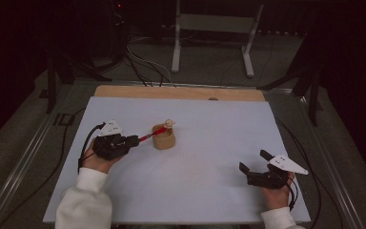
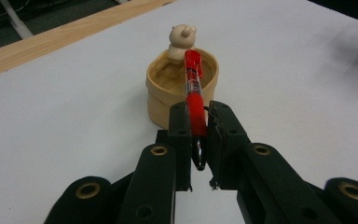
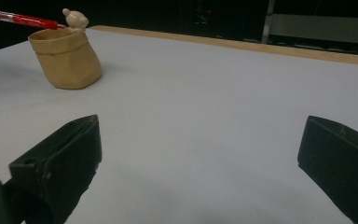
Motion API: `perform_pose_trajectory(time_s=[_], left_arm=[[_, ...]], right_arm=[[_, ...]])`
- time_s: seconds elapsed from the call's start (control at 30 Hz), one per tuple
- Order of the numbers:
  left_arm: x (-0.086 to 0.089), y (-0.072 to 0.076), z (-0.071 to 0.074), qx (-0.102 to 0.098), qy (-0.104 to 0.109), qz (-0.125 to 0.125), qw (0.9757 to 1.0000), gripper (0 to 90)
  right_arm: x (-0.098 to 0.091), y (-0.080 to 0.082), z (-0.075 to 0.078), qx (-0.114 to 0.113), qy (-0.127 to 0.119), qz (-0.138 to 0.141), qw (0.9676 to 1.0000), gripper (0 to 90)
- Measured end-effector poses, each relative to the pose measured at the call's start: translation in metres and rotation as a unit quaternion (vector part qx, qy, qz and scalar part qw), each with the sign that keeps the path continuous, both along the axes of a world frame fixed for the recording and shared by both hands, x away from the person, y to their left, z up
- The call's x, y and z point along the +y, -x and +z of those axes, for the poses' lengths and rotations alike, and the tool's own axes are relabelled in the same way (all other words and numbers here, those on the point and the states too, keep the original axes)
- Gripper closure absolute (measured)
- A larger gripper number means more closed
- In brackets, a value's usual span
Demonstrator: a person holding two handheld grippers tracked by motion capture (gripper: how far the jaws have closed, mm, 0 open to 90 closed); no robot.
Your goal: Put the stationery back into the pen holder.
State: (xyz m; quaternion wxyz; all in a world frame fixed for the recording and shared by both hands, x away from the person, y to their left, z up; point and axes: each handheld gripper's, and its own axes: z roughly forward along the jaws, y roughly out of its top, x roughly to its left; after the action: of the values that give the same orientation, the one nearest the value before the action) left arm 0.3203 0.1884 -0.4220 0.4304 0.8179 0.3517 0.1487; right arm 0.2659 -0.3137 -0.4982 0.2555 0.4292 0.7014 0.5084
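Observation:
A small tan cup [image 1: 164, 137] with a little bear figure [image 1: 169, 123] on its far rim stands left of the table's middle. My left gripper [image 1: 134, 140] is shut on a red pen [image 1: 151, 134], which it holds level with its far end over the cup's mouth. In the left gripper view the red pen [image 2: 193, 91] runs from between the black jaws out over the cup [image 2: 177, 88] toward the bear [image 2: 182, 38]. My right gripper [image 1: 252, 164] rests near the front right, open with nothing between its jaws. The right gripper view has the cup [image 3: 66, 58] at far left.
The white table top [image 1: 209, 157] has a wooden strip [image 1: 181, 92] along its far edge. Behind the table are cables and a white metal stand [image 1: 213, 28] on the floor. Each gripper trails a black cable.

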Motion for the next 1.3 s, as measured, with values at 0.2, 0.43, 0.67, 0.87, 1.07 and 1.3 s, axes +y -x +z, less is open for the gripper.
perform_pose_trajectory(time_s=[0.2,0.43,0.67,0.87,1.07,1.3], left_arm=[[0.000,-0.003,0.002,-0.001,0.001,0.003,1.0000,80.9],[0.001,-0.006,0.007,-0.005,0.006,0.005,1.0000,80.8],[0.001,-0.006,0.009,-0.008,0.009,0.005,0.9999,80.8],[0.002,-0.008,0.010,-0.009,0.014,0.009,0.9998,80.8],[0.000,-0.012,0.011,-0.011,0.021,0.011,0.9997,80.6],[-0.002,-0.015,0.010,-0.012,0.026,0.014,0.9995,80.2]], right_arm=[[0.000,0.000,0.000,0.000,0.000,0.000,1.0000,0.0],[0.000,-0.001,0.000,0.000,0.000,0.000,1.0000,0.0],[0.000,-0.001,0.000,0.000,-0.001,0.000,1.0000,0.0],[0.000,-0.001,0.000,0.000,0.001,0.000,1.0000,0.0],[0.000,-0.001,0.000,0.000,0.001,0.000,1.0000,0.0],[0.000,-0.001,0.000,0.000,0.000,0.000,1.0000,0.0]])
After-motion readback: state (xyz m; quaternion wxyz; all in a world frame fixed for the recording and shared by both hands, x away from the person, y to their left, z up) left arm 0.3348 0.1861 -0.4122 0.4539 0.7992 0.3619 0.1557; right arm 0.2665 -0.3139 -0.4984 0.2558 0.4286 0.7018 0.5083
